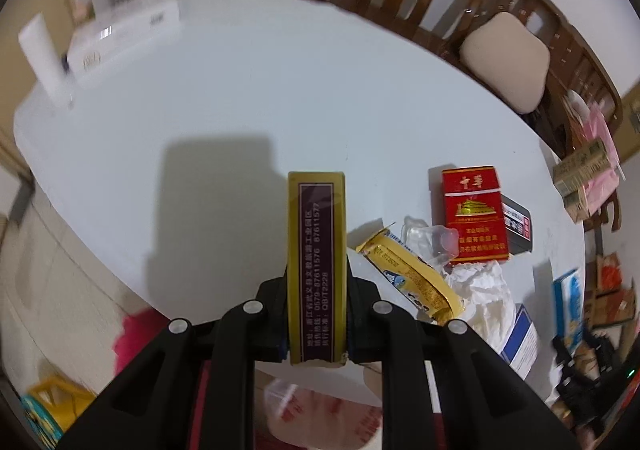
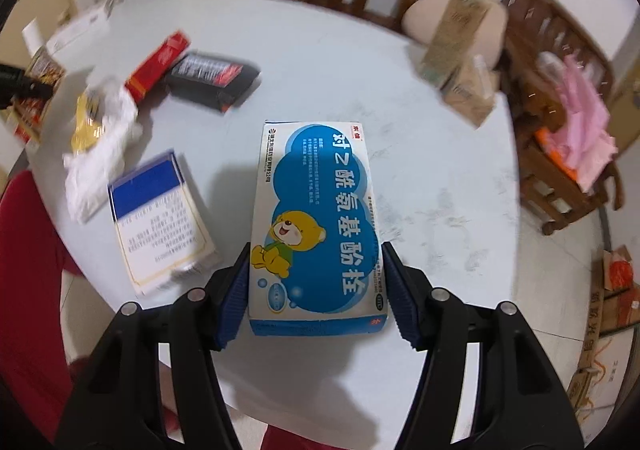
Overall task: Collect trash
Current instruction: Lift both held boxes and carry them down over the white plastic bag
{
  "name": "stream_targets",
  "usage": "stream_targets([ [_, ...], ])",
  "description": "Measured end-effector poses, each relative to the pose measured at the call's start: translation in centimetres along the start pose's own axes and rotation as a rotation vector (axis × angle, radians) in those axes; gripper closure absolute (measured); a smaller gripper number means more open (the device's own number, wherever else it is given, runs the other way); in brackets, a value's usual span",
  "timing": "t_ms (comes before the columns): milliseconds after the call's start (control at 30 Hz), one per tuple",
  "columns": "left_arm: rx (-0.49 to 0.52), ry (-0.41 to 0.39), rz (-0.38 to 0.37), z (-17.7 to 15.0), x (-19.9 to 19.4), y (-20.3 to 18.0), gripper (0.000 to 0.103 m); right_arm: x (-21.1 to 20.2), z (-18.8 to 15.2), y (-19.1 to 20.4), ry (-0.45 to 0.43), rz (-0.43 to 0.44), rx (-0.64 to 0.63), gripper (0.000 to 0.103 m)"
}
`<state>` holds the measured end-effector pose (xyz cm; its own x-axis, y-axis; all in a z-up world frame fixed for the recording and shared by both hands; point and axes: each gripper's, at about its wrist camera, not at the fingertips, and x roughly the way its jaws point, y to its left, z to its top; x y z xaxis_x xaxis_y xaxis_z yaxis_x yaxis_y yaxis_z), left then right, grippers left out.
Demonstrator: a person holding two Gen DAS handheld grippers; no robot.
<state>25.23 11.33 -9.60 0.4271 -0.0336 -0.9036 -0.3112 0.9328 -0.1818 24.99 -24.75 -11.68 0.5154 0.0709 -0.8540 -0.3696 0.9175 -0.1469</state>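
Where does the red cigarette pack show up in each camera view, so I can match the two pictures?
Left wrist view: the red cardboard cigarette pack lies right of centre on the white table, its front facing up, against a black pack.
Right wrist view: the red cigarette pack is in the upper left, blurred, seen edge-on beside the same black pack.
Shared landmark: the crumpled white tissue next to the pack.

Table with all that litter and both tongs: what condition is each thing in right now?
Left tongs: shut on a narrow yellow carton with a purple label.
Right tongs: shut on a blue and white medicine box with a cartoon bear.
Red cigarette pack: lid closed, flat on the white round table.
Yellow foil wrapper: torn open.
White tissue: crumpled.
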Motion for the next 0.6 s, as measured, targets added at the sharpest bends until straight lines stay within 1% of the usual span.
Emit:
stream_targets([
  [133, 0.084, -0.065, -0.007, -0.8, -2.5, -0.6, 0.084, -3.3, 0.1, 0.6, -0.097, -0.008, 0.08, 0.043],
  [200, 0.129, -0.109, -0.017, -0.4, -3.9, -1.1, 0.084, -5.8, 0.4, 1.1, -0.161, -0.027, 0.096, 0.043],
  [333, 0.186, -0.168, -0.039, -1.3, -6.6, -1.7, 0.084, -11.1, 0.9, 3.1, -0.29, -0.056, 0.128, 0.043],
  [433, 0.232, -0.206, -0.067, -2.0, -8.8, -2.1, 0.084, -14.5, 0.8, 4.8, -0.356, -0.046, 0.151, 0.043],
  [600, 0.319, -0.264, -0.098, -4.4, -12.2, -2.9, 0.084, -19.0, 0.2, 8.0, -0.438, -0.058, 0.131, 0.043],
])
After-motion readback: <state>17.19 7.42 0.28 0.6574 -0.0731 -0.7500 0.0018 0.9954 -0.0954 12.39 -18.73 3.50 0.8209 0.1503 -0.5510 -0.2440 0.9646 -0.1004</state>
